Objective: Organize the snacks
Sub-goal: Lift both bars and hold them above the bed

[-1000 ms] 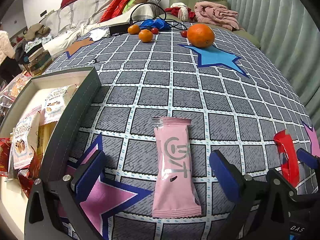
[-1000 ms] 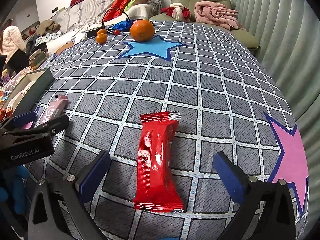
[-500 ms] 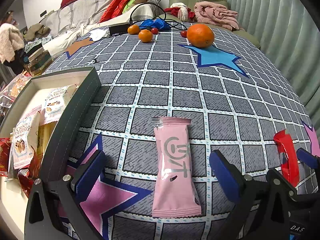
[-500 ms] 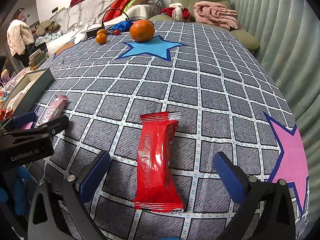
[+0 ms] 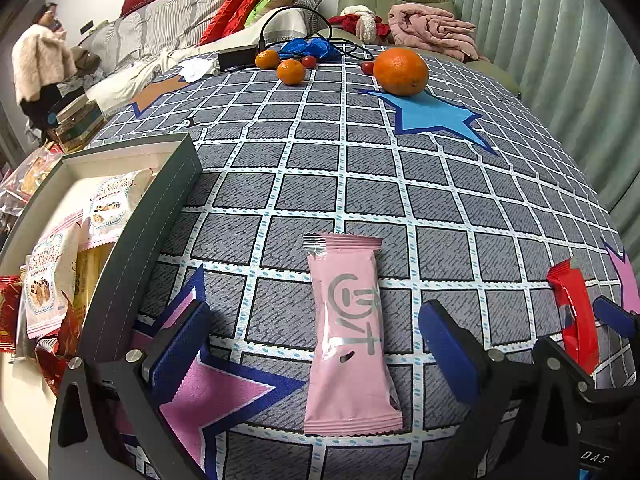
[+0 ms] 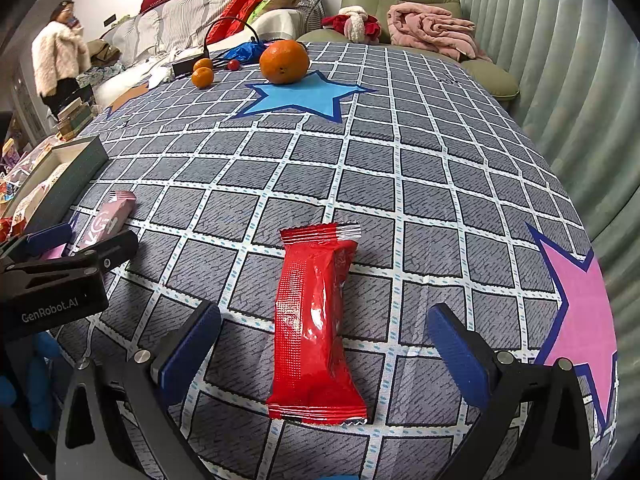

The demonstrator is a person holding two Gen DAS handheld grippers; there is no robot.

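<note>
A pink snack packet (image 5: 347, 332) lies flat on the checked tablecloth, lengthwise between the wide-apart fingers of my left gripper (image 5: 316, 352), which is open. A red snack packet (image 6: 314, 320) lies the same way between the fingers of my right gripper (image 6: 324, 350), also open. Neither packet is touched. A dark green box (image 5: 132, 248) at the left holds several snack packets (image 5: 48, 276). The red packet (image 5: 572, 320) and the pink packet (image 6: 106, 222) each show in the other wrist view.
A large orange (image 5: 401, 71), two small oranges (image 5: 291, 71), cherry tomatoes, a blue bag and a black cable lie at the table's far end. A sofa and green armchair stand behind. A person (image 5: 38, 68) stands far left. Curtains hang right.
Both grippers and both packets stay where they were. The person at the far left has stepped further into view.
</note>
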